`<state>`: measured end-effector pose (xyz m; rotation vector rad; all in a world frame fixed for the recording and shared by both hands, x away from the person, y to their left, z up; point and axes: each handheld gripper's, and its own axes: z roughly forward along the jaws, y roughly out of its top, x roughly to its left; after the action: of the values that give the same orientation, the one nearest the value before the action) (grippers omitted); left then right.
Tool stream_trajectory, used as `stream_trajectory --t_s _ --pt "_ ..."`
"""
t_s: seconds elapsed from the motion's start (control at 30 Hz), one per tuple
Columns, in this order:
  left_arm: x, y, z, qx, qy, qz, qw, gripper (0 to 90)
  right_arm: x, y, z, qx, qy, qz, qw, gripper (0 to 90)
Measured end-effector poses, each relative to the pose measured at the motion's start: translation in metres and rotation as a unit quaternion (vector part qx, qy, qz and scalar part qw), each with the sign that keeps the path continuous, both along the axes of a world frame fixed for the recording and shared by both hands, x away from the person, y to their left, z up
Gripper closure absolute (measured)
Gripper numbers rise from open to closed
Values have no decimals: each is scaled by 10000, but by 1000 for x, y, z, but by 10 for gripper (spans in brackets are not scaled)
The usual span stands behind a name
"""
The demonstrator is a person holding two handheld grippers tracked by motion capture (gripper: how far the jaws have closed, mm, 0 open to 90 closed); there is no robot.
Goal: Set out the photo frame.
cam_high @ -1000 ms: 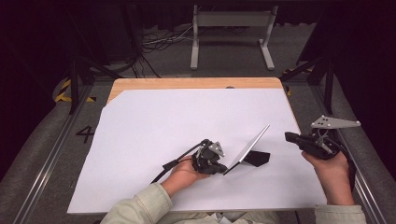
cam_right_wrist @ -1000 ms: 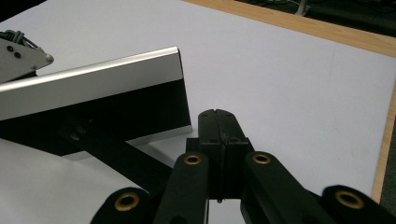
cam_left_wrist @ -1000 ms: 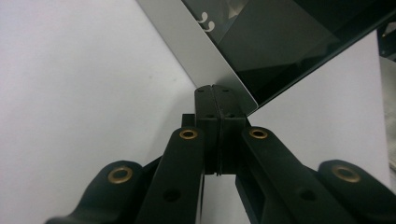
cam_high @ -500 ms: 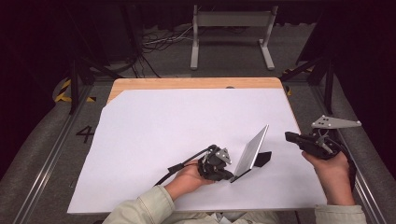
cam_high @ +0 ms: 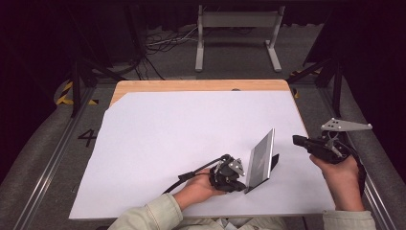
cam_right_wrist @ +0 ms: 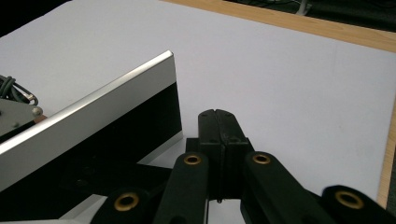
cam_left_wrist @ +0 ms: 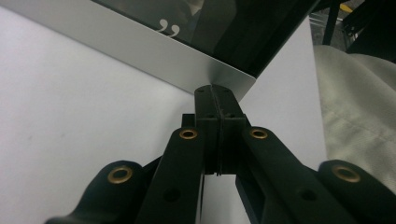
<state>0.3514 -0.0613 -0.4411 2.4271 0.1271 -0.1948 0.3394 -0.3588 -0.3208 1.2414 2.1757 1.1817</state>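
Note:
A silver-edged picture frame (cam_high: 261,157) with dark glass stands nearly upright on its black back stand (cam_high: 274,161) at the front right of the white table cover (cam_high: 182,129). My left gripper (cam_high: 242,183) sits just left of the frame's near bottom corner. Its jaws are pressed together with nothing between them, and their tip (cam_left_wrist: 215,88) touches the frame's silver corner (cam_left_wrist: 233,77). My right gripper (cam_high: 297,140) hovers to the right of the frame at the table's right edge, shut and empty. In the right gripper view its closed tip (cam_right_wrist: 218,113) lies close to the frame's edge (cam_right_wrist: 116,93).
A strip of bare wooden tabletop (cam_high: 201,85) shows along the far edge. Behind the table, a grey metal stand (cam_high: 237,33) and cables (cam_high: 163,43) sit on the floor. Metal rails (cam_high: 48,163) run along both sides. A pale sleeve (cam_left_wrist: 355,93) lies near the left gripper.
The left hand moved right and nearer to the front edge with the frame. The frame went from leaning back to standing almost upright. The right gripper kept still.

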Motion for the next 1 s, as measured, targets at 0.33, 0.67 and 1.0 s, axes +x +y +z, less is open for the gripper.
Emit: stream_trajectory --t_s 0.33,0.67,1.0 --pt "-6 -13 -1 -88 25 -125 9999 895 0 0 0 30 5 -1 10000 895" --pt "-11 -22 -2 -172 -31 -226 9996 864 -1 0 1 63 -3 -26 10000 895" --pt "-14 -29 -2 -182 18 -256 9995 864 -4 -1 2 68 -10 -47 10000 895"
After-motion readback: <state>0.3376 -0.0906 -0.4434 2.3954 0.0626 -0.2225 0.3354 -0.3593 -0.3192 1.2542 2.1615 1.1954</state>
